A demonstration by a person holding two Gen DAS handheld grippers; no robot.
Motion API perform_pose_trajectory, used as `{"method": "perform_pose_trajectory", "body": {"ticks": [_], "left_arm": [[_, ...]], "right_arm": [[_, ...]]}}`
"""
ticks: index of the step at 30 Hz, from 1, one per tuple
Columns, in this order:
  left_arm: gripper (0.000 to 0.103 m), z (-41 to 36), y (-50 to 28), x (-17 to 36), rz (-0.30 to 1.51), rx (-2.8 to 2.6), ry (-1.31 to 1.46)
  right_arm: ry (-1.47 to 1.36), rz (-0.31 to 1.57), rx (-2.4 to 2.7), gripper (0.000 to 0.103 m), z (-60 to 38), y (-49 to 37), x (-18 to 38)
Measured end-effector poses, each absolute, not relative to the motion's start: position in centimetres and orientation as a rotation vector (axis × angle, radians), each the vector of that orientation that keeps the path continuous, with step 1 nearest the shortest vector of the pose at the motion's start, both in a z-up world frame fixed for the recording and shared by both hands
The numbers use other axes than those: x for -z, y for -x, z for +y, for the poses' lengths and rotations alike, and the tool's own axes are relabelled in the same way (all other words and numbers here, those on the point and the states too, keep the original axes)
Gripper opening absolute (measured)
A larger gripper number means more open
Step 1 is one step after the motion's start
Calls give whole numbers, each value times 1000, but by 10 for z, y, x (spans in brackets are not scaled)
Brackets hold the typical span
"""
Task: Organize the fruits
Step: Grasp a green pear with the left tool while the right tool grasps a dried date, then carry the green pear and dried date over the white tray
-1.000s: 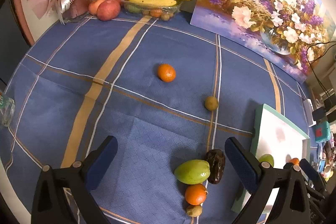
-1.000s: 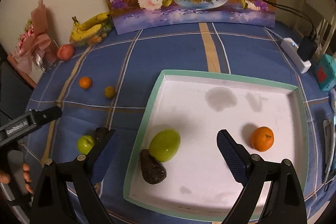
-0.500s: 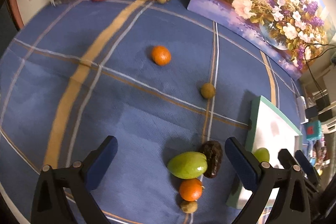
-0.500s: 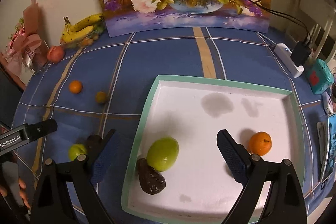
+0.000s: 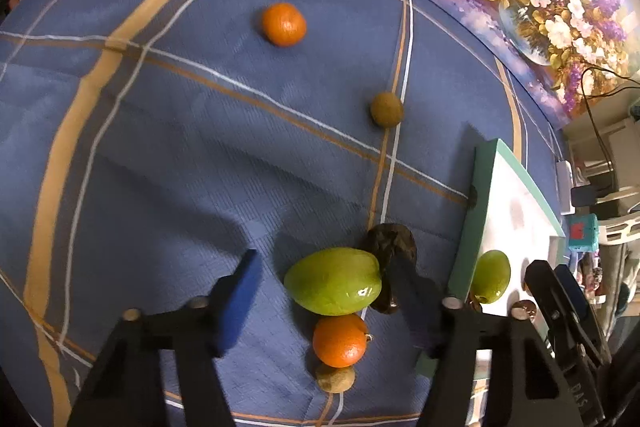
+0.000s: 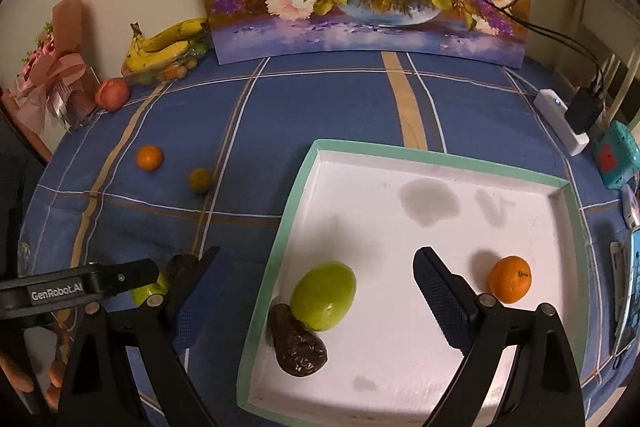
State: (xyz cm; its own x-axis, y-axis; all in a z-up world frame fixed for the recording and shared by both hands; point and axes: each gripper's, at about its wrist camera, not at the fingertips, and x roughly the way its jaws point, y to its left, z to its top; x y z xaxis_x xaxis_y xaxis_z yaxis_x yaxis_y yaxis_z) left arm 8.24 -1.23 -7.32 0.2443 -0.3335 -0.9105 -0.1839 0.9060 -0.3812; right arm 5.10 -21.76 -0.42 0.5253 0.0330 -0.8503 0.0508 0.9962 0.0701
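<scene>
On tray [image 6: 304,179] — three fruits [image 6: 323,296]

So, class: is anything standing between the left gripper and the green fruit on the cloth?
Nothing visible does. The left gripper is closing with the green fruit between its fingers, pads apart from it. A dark fruit touches its far side by the right finger; an orange sits just below.

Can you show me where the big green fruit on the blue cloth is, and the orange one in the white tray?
green fruit [image 5: 333,281], left wrist view, middle of its skin.
orange [image 6: 509,279], right wrist view, centre of its peel.
</scene>
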Motion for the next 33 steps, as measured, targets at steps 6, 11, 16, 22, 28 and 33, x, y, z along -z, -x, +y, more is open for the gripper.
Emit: {"method": "perform_pose_trajectory", "body": {"ticks": [6,11,16,22,28,33], "left_arm": [[54,-11,-83,79,1348,130,505],[53,-10,-82,79,1346,129,507],[53,-1,-81,75,1331,80,513],[53,25,-79,65,1279,-20,535],[53,47,-77,55,1228,-79,549],[53,55,-77,52,1214,-102,558]], "right_arm": [[-66,1019,2,94,-213,-50,2],[-51,1028,1,94,-211,-50,3],[-48,1041,0,94,-208,-51,6],[-83,1060,-21,93,-198,-55,10],[-100,1068,-117,67,-174,-58,12],[-76,1083,-220,56,-145,-57,17]]}}
